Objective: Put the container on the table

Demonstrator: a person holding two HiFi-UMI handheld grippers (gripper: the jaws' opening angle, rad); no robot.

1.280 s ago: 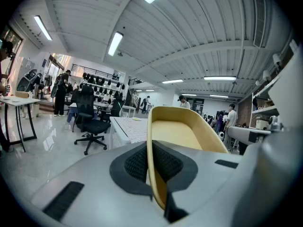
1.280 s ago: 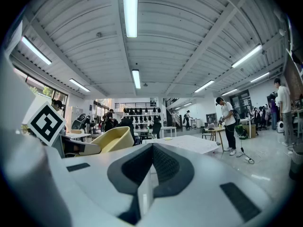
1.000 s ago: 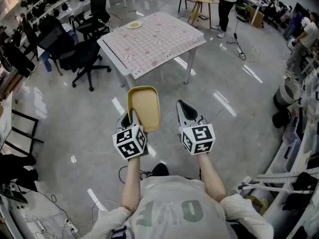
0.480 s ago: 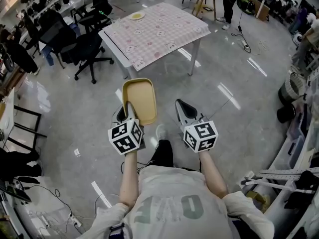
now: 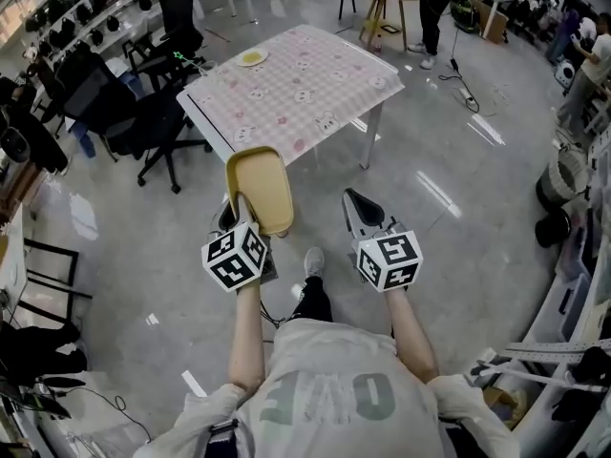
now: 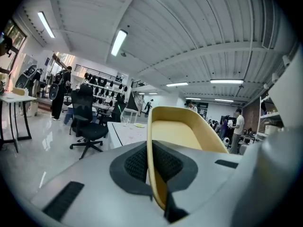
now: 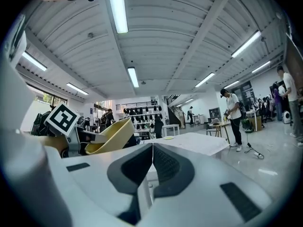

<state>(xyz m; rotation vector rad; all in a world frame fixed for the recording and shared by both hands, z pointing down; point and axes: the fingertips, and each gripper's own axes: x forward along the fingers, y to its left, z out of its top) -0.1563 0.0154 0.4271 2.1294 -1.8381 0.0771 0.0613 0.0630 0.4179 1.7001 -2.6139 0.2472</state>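
The left gripper (image 5: pixel 246 216) has its jaws closed on the near rim of the yellow container (image 5: pixel 259 184). In the left gripper view the rim wall of the container (image 6: pixel 182 134) stands between the two dark pads (image 6: pixel 137 162), and they press it from both sides. The container is a shallow, oblong tray. It is held in the air over the floor, on the near side of the table (image 5: pixel 315 93), with its far end pointing to the table's near edge; it does not lie on the tabletop.

The right gripper (image 5: pixel 361 214) is also on the near side of the table, just right of the container and not touching it. Its jaws are together and hold nothing.

The table has a pink checked cloth, and a small plate (image 5: pixel 252 58) lies near its far left corner. Black office chairs (image 5: pixel 143 117) stand left of the table.
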